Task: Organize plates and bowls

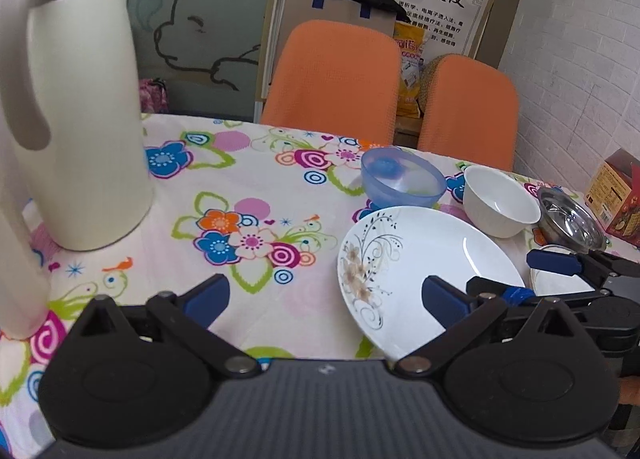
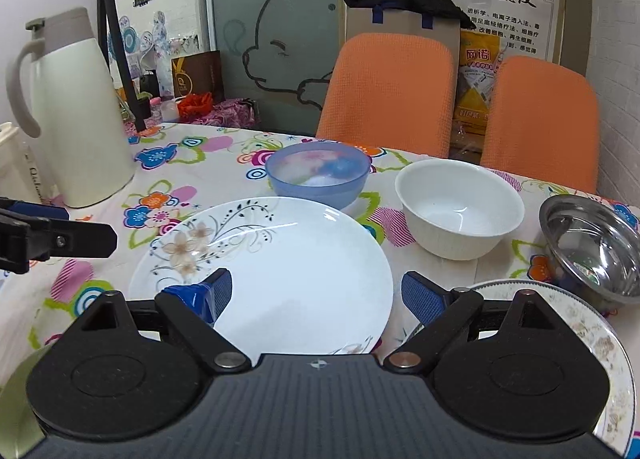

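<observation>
A white plate with a floral print (image 2: 288, 259) lies on the flowered tablecloth, and my right gripper (image 2: 320, 293) hangs open just above its near edge. Behind it stand a translucent blue bowl (image 2: 318, 175), a white bowl (image 2: 460, 207) and a steel bowl (image 2: 592, 247) tilted against a second patterned plate (image 2: 600, 339). In the left wrist view my left gripper (image 1: 326, 297) is open over bare cloth. The floral plate (image 1: 424, 259) touches its right finger, and the right gripper (image 1: 528, 277) sits beyond. The blue bowl (image 1: 404, 179), white bowl (image 1: 500, 199) and steel bowl (image 1: 572, 225) line up behind.
A tall cream thermos jug (image 1: 80, 119) stands at the left of the table (image 1: 256, 179). Two orange chairs (image 2: 388, 91) are pushed against the far edge. A printed carton (image 1: 616, 195) sits by the right wall. The left gripper (image 2: 90, 225) enters the right wrist view from the left.
</observation>
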The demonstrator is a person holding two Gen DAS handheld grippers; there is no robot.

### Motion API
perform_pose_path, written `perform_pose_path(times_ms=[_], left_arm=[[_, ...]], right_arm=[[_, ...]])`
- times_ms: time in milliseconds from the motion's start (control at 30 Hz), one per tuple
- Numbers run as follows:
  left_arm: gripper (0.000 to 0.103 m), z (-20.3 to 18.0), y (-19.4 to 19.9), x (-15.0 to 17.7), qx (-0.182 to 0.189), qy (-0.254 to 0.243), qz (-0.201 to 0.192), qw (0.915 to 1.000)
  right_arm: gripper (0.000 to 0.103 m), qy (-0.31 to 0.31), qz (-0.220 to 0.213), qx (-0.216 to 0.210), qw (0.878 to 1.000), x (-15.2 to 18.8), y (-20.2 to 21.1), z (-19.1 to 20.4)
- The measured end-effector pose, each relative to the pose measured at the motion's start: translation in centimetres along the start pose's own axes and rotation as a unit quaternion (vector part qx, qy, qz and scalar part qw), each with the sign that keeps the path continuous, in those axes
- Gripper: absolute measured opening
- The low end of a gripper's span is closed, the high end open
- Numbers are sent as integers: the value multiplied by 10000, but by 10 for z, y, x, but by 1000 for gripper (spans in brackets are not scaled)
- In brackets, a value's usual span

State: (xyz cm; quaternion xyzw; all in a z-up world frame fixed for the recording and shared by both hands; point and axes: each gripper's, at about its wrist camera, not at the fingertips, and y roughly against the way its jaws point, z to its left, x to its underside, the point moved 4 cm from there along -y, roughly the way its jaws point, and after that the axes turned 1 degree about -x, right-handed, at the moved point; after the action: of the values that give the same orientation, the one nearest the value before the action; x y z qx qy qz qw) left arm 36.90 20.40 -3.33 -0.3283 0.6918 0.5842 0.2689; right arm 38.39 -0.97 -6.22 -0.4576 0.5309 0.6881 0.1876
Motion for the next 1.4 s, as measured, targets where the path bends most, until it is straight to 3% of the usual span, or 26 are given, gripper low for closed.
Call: perform_pose_path(times_ms=[233, 367, 733, 900, 967, 1133, 1200, 1267, 1400], left_arm=[[102, -1, -48, -9, 109, 158, 454, 9988], [102, 2, -45, -8, 43, 95, 390, 9992], [100, 0, -45, -2, 87, 68, 431, 9990], [89, -12, -57, 5, 151, -11, 638, 9978], [79, -12, -60, 9, 68, -107, 645, 9978], [64, -18, -62, 9, -204, -330, 615, 9973], [46, -24, -61, 9, -39, -391, 599, 9974], [45, -29, -62, 8, -215, -404, 602, 9971], [41, -30, -59, 5, -203, -294, 647, 9973]], right_arm=[[81, -16, 405, -87, 9991, 3, -31, 0], [81, -10, 403, 96, 9991, 4, -35, 6], [81, -219, 375, -125, 9990, 11, -20, 12], [81, 151, 255, 58, 9995, 20, -19, 23], [81, 207, 137, 79, 9997, 23, -16, 22], [84, 206, 79, 73, 9997, 22, -16, 21], [83, 202, 172, 26, 9996, 21, -16, 25], [83, 58, 251, 62, 9996, 18, -16, 27], [83, -223, 231, -66, 9995, 15, -11, 23]])
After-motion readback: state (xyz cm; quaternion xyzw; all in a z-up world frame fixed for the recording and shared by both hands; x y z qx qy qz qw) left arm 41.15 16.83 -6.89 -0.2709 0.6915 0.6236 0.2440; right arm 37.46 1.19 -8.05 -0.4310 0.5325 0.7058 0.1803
